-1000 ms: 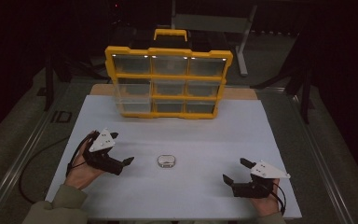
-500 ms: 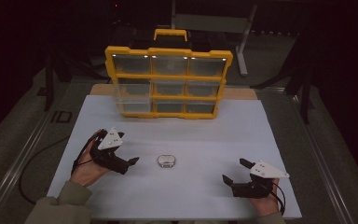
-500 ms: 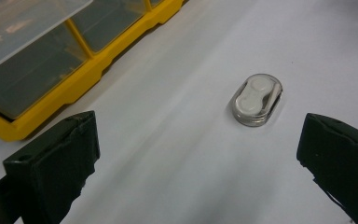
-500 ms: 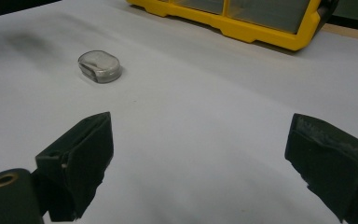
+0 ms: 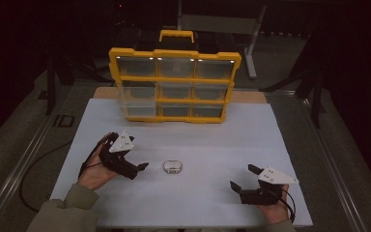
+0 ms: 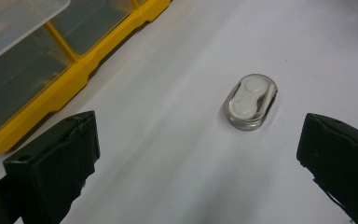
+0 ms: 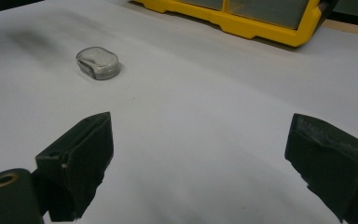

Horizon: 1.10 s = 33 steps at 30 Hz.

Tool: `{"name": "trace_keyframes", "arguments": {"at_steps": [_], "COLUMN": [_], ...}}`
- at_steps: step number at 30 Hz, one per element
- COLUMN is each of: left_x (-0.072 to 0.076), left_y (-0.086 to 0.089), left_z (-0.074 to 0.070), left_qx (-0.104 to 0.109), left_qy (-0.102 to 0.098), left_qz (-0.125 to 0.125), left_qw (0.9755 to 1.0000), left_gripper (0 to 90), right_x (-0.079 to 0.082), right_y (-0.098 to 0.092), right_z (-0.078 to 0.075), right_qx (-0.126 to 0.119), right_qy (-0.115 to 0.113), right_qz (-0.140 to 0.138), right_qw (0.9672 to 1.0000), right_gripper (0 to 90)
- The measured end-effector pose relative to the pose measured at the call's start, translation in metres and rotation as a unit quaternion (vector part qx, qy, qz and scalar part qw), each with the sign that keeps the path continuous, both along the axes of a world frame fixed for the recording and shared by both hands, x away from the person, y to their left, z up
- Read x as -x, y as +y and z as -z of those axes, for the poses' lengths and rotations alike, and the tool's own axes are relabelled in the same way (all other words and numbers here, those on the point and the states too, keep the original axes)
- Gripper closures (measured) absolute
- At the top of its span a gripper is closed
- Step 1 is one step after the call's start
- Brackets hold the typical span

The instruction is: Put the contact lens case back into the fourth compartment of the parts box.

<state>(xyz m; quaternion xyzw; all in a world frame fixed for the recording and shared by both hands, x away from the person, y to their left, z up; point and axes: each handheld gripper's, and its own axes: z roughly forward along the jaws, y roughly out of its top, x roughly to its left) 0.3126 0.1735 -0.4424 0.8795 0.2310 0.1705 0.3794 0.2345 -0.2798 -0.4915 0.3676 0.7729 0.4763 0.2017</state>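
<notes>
Dark room, white sheet-covered table (image 5: 212, 140). Yellow plastic organiser case with clear compartment lids (image 5: 174, 84) propped upright at far edge. Small clear oval plastic case with two round white pads inside (image 6: 251, 101) lying flat mid-sheet, untouched. Left gripper (image 5: 137, 168) just beside it, jaws wide apart and pointing at it, nothing held. Right gripper (image 5: 241, 178) well apart, resting near front edge, jaws spread, empty.

A white sheet (image 5: 212, 140) is covering the table (image 5: 251, 96). A yellow compartment organizer (image 5: 174, 84) is standing at the far centre. A small clear oval case (image 5: 172, 166) is lying near centre, well apart.
</notes>
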Motion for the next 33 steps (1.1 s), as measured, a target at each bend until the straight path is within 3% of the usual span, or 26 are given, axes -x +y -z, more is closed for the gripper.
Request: {"name": "trace_keyframes", "arguments": {"at_steps": [17, 24, 33], "left_x": [-0.009, -0.014, -0.020], "left_y": [-0.022, -0.029, -0.041], "left_z": [0.007, 0.010, 0.015], "left_qx": [-0.012, -0.008, -0.019], "left_qy": [0.010, 0.023, 0.033], "left_qz": [0.024, 0.035, 0.051], "left_qw": [0.9996, 0.9991, 0.9980], "left_gripper": [0.0, 0.0, 0.0], "right_x": [0.000, 0.000, 0.000], "right_y": [0.000, 0.000, 0.000], "right_z": [0.000, 0.001, 0.001], "right_qx": [0.001, 0.002, 0.002], "right_qy": [0.001, 0.001, 0.002], "right_qz": [0.000, -0.002, -0.002], "right_qw": [1.0000, 1.0000, 1.0000], "right_gripper": [7.3, 7.3, 7.3]}}
